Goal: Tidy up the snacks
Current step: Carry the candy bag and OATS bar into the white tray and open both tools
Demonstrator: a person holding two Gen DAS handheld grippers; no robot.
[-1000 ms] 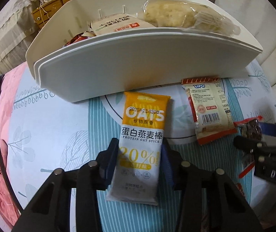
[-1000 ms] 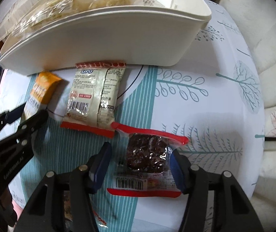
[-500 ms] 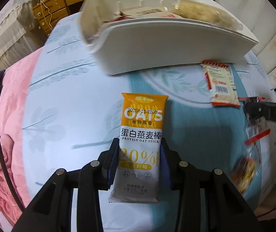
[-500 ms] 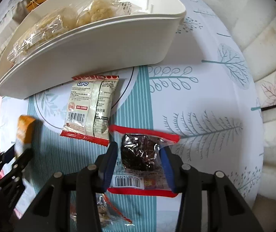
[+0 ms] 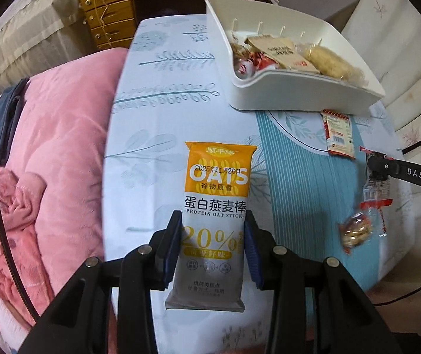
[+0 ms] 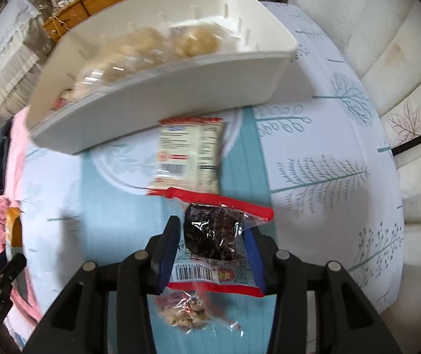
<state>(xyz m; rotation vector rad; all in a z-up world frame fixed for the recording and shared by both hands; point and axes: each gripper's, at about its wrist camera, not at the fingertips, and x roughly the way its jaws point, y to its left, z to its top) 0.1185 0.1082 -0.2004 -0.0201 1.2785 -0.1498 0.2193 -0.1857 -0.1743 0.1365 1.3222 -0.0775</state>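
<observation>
Oat stick packet (image 5: pixel 215 221) pinched in left tool (image 5: pixel 213 253), lifted off worktop (image 5: pixel 157 135). Dark snack pouch (image 6: pixel 213 236) clamped in right tool (image 6: pixel 210 253), jaws just closed on it. Both likely bound for white bin (image 5: pixel 299 94) holding other snacks.

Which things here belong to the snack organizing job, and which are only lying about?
Job: orange-and-white oat stick packet in left gripper; clear red-edged pouch of dark snack in right gripper; white plastic bin; cream red-edged packet; small clear nut packet.

Lying about: pink blanket; wooden drawers.
</observation>
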